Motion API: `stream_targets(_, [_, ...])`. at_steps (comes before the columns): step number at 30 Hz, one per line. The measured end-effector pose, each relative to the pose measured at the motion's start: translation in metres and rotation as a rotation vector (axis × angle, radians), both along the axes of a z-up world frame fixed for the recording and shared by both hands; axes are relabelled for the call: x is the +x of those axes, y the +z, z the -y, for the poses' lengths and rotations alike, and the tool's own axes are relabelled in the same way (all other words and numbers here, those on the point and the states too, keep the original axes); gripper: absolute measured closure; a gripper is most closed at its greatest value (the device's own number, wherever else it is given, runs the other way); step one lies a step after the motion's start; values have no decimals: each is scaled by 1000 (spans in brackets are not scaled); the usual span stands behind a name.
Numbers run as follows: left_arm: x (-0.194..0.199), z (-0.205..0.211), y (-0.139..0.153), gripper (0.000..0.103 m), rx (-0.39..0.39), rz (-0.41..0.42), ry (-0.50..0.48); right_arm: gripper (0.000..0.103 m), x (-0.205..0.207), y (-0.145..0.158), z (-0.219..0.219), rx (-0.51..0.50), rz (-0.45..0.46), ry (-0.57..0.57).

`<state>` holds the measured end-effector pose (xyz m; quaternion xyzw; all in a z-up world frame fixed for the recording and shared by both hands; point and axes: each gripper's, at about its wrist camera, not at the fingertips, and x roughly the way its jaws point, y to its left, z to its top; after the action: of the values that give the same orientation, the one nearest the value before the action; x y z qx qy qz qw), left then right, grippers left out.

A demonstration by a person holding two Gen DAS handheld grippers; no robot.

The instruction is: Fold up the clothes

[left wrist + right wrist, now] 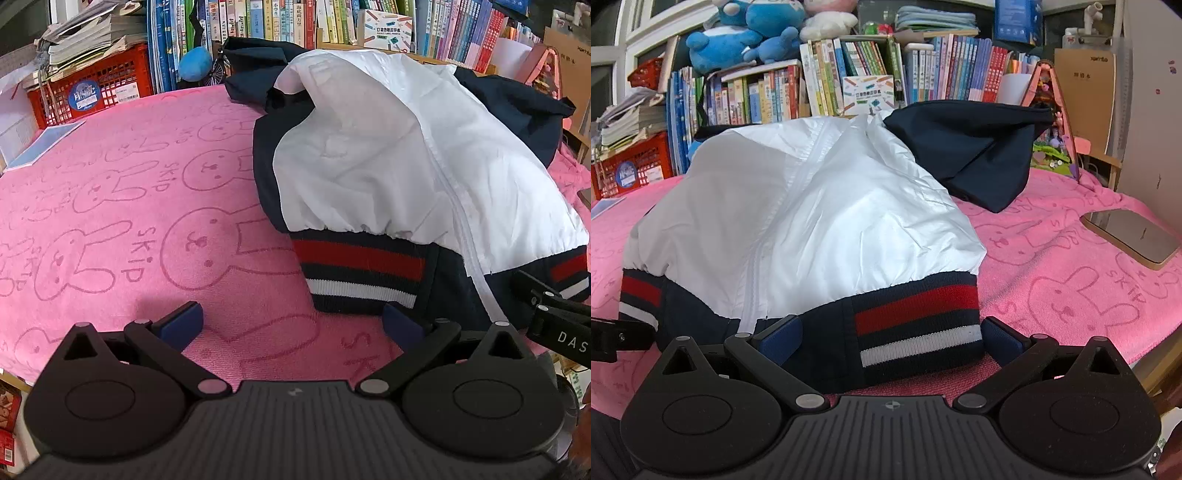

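A white and navy jacket [388, 155] lies on a pink rabbit-print towel [129, 206], zipper up, with a red, white and navy striped hem [362, 269] towards me. My left gripper [293, 323] is open over bare towel, its right fingertip [400, 325] beside the hem's left corner. In the right wrist view the jacket [812, 214] fills the middle, with a navy sleeve [975, 155] folded behind it. My right gripper [892, 339] is open, and the striped hem [916, 321] lies between its spread fingers. Each gripper shows at the edge of the other's view.
Packed bookshelves [849, 85] run along the back, with a red crate [92, 88] of papers at the left and plush toys [746, 33] on top. A flat wood-framed panel [1134, 236] lies on the towel at the right. A pale blue card [44, 142] sits at the left.
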<state>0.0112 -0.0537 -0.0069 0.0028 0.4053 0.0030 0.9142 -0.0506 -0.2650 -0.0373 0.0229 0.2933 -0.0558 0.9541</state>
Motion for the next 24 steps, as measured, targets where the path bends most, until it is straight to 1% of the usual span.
stream_targets(18, [-2,-1,-3,0,8,11,-5,0,-1,0,1,-4,-1,8])
stream_targets(20, [-2,-2,-2,0,10,4,-12,0,0,4,2,-4,-23,20])
stream_targets(22, [-4,-6,1,0,-4,-9,-41,0,0,12,4,-7,-49,36])
stream_targets(24, [-7,-9,4,0,-12,-14,-70,0,-8,24,8,-46,-25,59])
